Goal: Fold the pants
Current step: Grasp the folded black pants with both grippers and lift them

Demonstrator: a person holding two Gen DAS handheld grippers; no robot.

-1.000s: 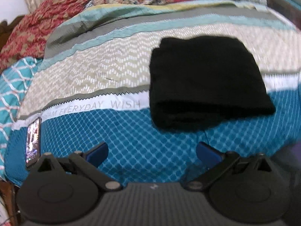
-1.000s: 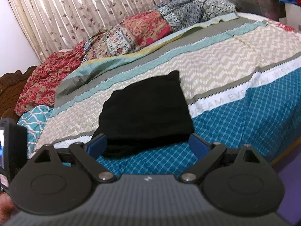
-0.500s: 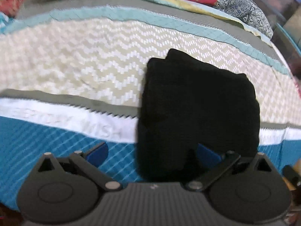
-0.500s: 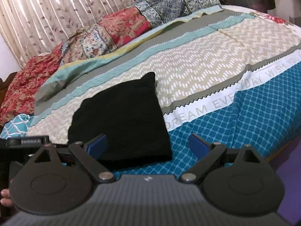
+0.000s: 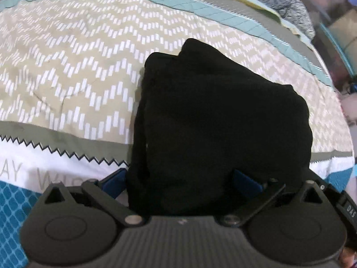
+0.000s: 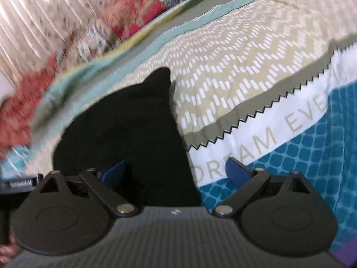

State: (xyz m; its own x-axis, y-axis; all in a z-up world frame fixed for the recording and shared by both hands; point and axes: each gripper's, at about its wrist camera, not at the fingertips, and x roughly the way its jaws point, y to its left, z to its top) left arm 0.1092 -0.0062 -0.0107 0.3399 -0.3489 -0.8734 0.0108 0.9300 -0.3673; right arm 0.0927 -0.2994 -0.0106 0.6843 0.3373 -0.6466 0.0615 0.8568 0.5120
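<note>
We record one pair of black pants [image 5: 218, 120], folded into a compact, roughly square bundle with stacked layers showing along one edge. It lies flat on the patterned bedspread [image 5: 67, 71], across its chevron and white bands.

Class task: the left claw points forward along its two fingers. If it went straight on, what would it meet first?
Probably the folded black fabric pants: their near edge already lies between the open left claw's fingers. Depth is unclear.
</note>
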